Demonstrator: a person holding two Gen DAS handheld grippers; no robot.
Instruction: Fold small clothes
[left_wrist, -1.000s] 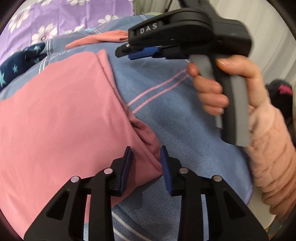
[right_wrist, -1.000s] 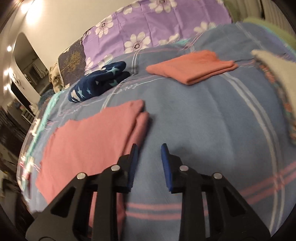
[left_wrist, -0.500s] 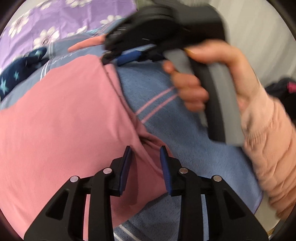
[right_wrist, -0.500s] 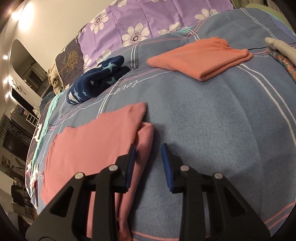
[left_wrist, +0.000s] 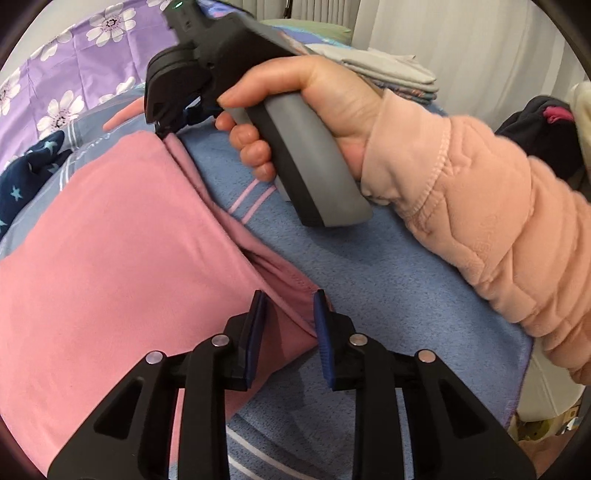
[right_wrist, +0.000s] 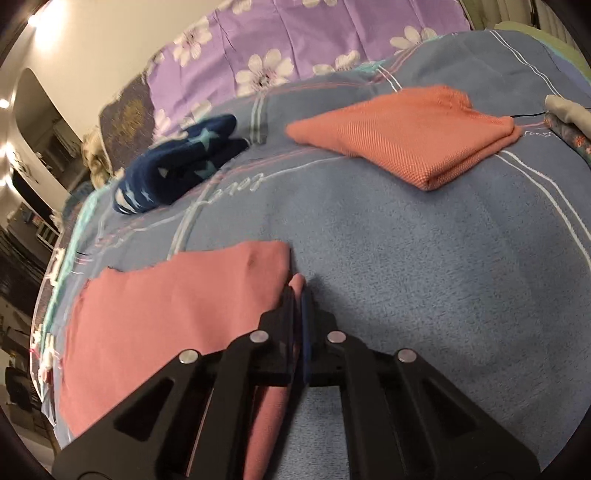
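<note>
The pink garment (left_wrist: 110, 258) lay flat on the blue blanket (left_wrist: 388, 280) of the bed. The right gripper (right_wrist: 297, 299) had its jaws pressed together, pinching the garment's folded far edge. The left gripper (left_wrist: 288, 317) straddled the near corner, jaws closing, pads not yet pressing.

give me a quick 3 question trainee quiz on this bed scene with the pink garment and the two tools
1. True or false: the right tool is shut on the pink garment.
2. What lies between the left tool pads?
A. navy star-print socks
B. the pink garment's edge
C. nothing
3. Fill in: the folded orange cloth lies on the blue ____.

Key:
1. True
2. B; its jaws are closing, pads not yet pressing
3. blanket
</note>
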